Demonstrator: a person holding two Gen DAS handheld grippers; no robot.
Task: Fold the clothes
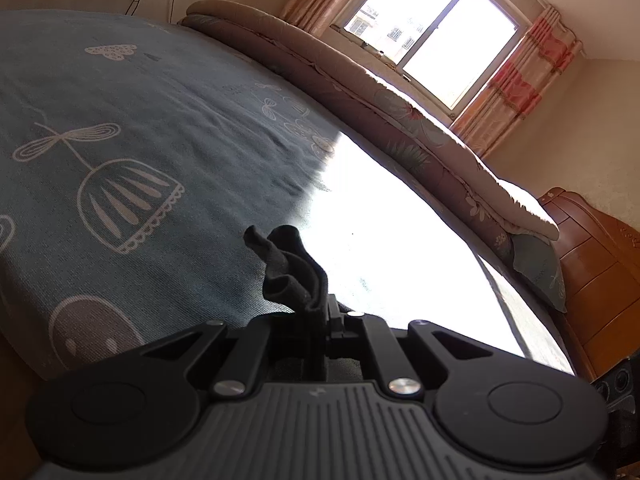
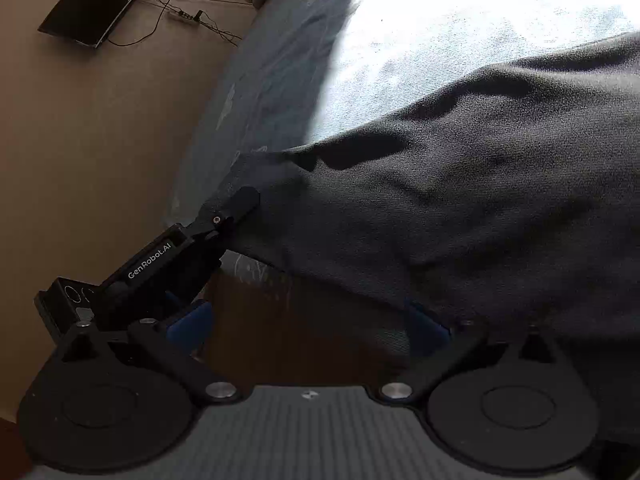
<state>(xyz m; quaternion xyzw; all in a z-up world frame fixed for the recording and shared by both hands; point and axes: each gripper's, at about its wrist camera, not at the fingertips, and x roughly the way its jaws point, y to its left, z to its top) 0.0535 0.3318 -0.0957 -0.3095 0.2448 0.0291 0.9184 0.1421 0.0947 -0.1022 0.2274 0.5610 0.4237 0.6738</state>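
Note:
A dark grey garment [image 2: 460, 200] lies spread over the blue-grey patterned bed sheet [image 2: 280, 60], and its near edge hangs off the bed's side. In the right wrist view my left gripper [image 2: 240, 204] is shut on the garment's left corner. In the left wrist view a bunched fold of the garment [image 1: 292, 268] sticks up from the closed left gripper [image 1: 322, 310]. My right gripper [image 2: 308, 324] is open, with its blue fingers [image 2: 188, 324] wide apart below the hanging edge. The cloth drapes over its right finger and hides the tip.
A folded quilt [image 1: 400, 120] runs along the bed's far side under a bright window [image 1: 432, 36] with curtains. A wooden headboard [image 1: 592, 260] stands at the right. A dark screen [image 2: 100, 0] with cables hangs on the beige wall. Sunlight washes out part of the bed sheet [image 1: 120, 100].

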